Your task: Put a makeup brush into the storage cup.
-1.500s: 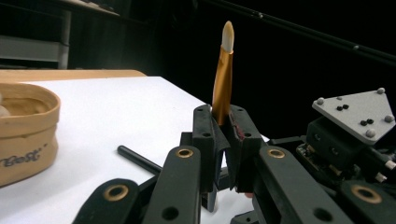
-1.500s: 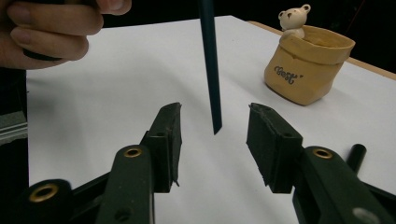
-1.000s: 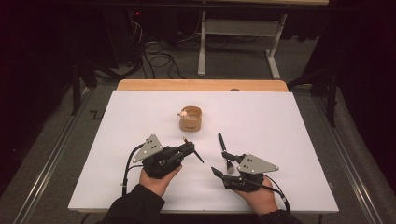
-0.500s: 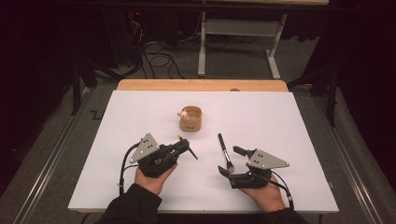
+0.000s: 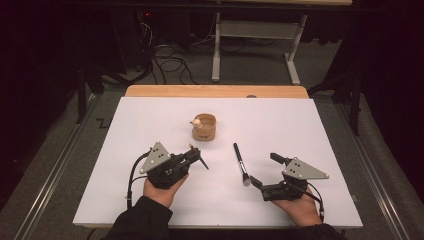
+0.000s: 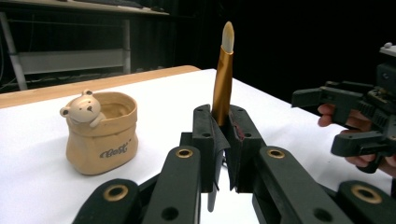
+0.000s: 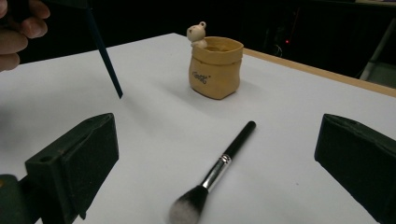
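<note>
My left gripper [image 5: 194, 154] [image 6: 223, 130] is shut on a thin brush [image 6: 222, 79] with a gold ferrule and a pale tip; its dark handle [image 7: 105, 60] pokes out below the jaws. A black makeup brush [image 5: 240, 161] [image 7: 224, 161] with a silver ferrule lies flat on the white table, bristles toward me. My right gripper [image 5: 265, 169] [image 7: 218, 140] stands just right of it; its jaws have just been opening and now stand wide, nothing pressed between them. A tan bear pot [image 5: 204, 127] [image 6: 100, 133] [image 7: 215, 67] sits farther back.
The white table top [image 5: 320, 140] has a wooden strip [image 5: 215, 91] along its far edge. Beyond it stand a metal table frame [image 5: 255, 30] and cables on the floor. The right gripper [image 6: 359, 116] shows at the right of the left gripper view.
The right gripper has let go of the black makeup brush, opened wide and drawn away to the right. The brush now lies on the table. The left gripper has stayed put.
</note>
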`<state>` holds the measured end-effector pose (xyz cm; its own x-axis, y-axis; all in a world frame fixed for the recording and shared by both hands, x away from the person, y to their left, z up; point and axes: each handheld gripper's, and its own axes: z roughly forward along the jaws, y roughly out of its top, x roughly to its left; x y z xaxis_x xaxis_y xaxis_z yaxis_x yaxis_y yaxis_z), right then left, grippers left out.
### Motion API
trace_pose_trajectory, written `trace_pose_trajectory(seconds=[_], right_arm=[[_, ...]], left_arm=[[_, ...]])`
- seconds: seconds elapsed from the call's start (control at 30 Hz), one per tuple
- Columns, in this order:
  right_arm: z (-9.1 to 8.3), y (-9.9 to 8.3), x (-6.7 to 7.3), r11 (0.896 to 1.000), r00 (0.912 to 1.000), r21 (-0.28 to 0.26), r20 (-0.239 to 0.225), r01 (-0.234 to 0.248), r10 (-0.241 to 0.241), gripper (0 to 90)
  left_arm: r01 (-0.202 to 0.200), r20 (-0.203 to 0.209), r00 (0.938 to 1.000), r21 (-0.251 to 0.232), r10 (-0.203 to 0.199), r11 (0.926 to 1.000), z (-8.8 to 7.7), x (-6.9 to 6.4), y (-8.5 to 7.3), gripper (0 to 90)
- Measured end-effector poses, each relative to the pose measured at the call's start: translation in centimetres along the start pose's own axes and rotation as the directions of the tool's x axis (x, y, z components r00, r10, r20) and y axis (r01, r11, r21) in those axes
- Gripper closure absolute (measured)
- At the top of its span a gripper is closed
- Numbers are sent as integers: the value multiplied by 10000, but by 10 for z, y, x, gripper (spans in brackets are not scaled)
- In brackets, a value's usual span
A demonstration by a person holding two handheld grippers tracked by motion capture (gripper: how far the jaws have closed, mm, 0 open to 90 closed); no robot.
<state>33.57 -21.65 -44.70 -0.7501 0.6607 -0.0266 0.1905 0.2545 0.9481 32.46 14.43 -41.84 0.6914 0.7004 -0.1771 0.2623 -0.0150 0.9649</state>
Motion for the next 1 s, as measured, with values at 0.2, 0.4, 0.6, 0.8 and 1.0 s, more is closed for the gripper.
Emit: trace_pose_trajectory(seconds=[0.2,0.4,0.6,0.8,1.0], right_arm=[[-9,-7,-7,9999,9997,-6,177,-139,139,1],[-9,-8,-3,9999,9998,-123,169,-122,124,1],[-8,-9,-1,10000,9999,19,75,-89,89,1],[-9,-9,-2,10000,10000,-91,28,19,-19,1],[-9,-9,-2,10000,10000,-85,-26,-12,12,2]], left_arm=[[-25,-251,9997,32,25,10000,0,2,1,833],[-118,-325,9994,-43,117,9999,0,-1,3,832],[-93,-507,9987,-6,93,10000,4,1,6,833],[-88,-807,9967,110,96,9999,11,4,12,833],[109,-922,9957,74,-102,9999,17,7,19,833]])
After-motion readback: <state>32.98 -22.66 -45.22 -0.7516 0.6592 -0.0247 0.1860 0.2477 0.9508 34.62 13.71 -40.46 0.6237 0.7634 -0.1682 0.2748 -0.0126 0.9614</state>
